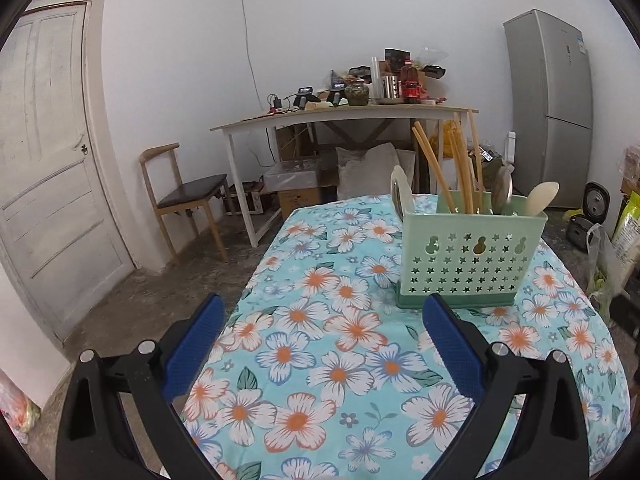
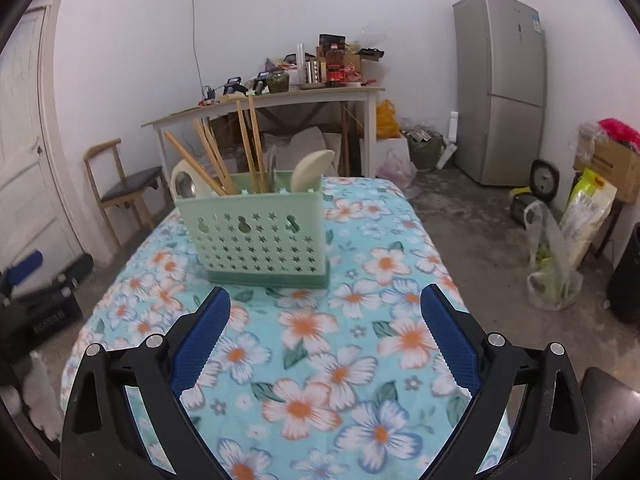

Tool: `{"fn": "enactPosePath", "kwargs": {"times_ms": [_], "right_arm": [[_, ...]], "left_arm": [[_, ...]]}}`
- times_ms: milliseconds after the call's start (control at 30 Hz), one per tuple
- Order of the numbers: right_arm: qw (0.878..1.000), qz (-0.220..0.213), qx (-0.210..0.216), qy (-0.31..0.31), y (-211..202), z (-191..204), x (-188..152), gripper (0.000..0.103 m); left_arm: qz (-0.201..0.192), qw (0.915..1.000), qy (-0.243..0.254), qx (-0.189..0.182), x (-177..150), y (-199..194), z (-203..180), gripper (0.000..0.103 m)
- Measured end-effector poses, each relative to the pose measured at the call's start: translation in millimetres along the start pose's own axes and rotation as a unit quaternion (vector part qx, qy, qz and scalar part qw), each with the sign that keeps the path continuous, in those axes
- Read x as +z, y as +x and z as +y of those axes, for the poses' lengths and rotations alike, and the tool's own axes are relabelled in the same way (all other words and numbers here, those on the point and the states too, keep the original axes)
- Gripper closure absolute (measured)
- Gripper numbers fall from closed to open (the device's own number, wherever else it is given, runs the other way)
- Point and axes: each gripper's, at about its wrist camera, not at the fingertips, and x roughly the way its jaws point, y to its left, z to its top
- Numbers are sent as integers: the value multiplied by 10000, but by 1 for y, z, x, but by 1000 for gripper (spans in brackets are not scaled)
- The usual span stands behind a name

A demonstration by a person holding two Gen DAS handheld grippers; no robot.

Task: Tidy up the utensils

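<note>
Left claw (image 1: pixel 324 320) and right claw (image 2: pixel 324 312) both gape wide — empty, tilted slightly downward.

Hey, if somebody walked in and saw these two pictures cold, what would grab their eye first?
First the bright floral tablecloth, turquoise with orange-centred flowers, filling the foreground. On it stands a mint green utensil caddy punched with stars, holding chopsticks and pale spoons. The right gripper and left gripper frame it, both open and empty, with a silver fridge at the back right.
</note>
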Motion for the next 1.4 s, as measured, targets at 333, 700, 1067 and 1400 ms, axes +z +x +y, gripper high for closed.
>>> {"fn": "enactPosePath", "kwargs": {"times_ms": [333, 700, 1067, 1400], "right_arm": [[9991, -113, -402, -35, -8, -19, -13, 11], [9977, -142, -660, 28, -4, -34, -10, 11], [9977, -144, -666, 0, -1, -34, -7, 11], [9979, -161, -634, -27, -2, -31, -7, 11]], "left_arm": [[52, 9995, 28, 320, 3, -4, -4, 6], [219, 9989, 41, 404, -1, 8, -10, 6], [275, 9989, 76, 380, -3, 12, -12, 6], [322, 9990, 76, 310, -4, 14, -12, 6]]}}
